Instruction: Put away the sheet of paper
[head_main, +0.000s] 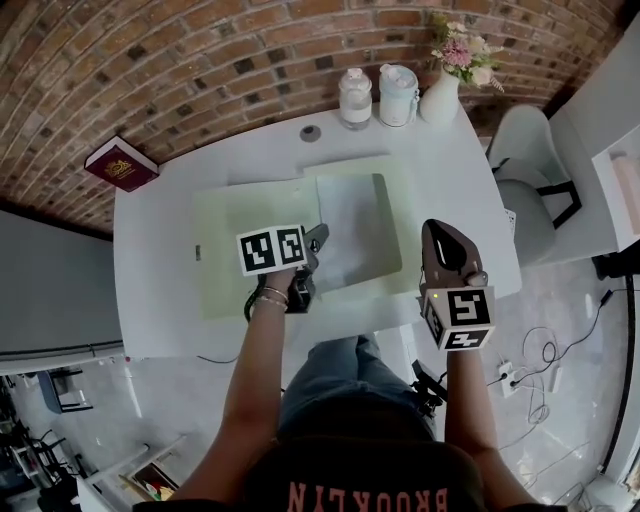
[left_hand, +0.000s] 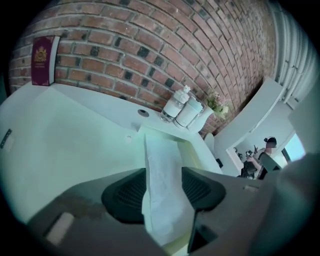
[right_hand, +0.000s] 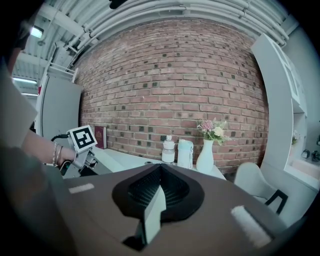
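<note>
Sheet of paper (head_main: 350, 225) (left_hand: 160, 165). Lay on the right half of an open green folder (head_main: 225, 285), itself flat on the white table (head_main: 150, 260). In the left gripper view, ran as a pale strip from the folder back toward the camera and in between the two jaws.

Left gripper (head_main: 318, 238) (left_hand: 162, 192). Held at the left edge of the paper, near the fold of the folder, angled down toward the table. Jaws partly open, one dark pad on each side of the strip; not seen pinching it.

Right gripper (head_main: 438, 226) (right_hand: 160, 167). Held off the near right corner of the table, to the right of the folder and apart from the paper, pointing toward the brick wall. Jaws closed tip to tip, with nothing between them.

Behind the folder, along the wall: two bottles (head_main: 376, 96), a white vase of flowers (head_main: 440, 98), and at the far left corner a dark red book (head_main: 121, 164).
</note>
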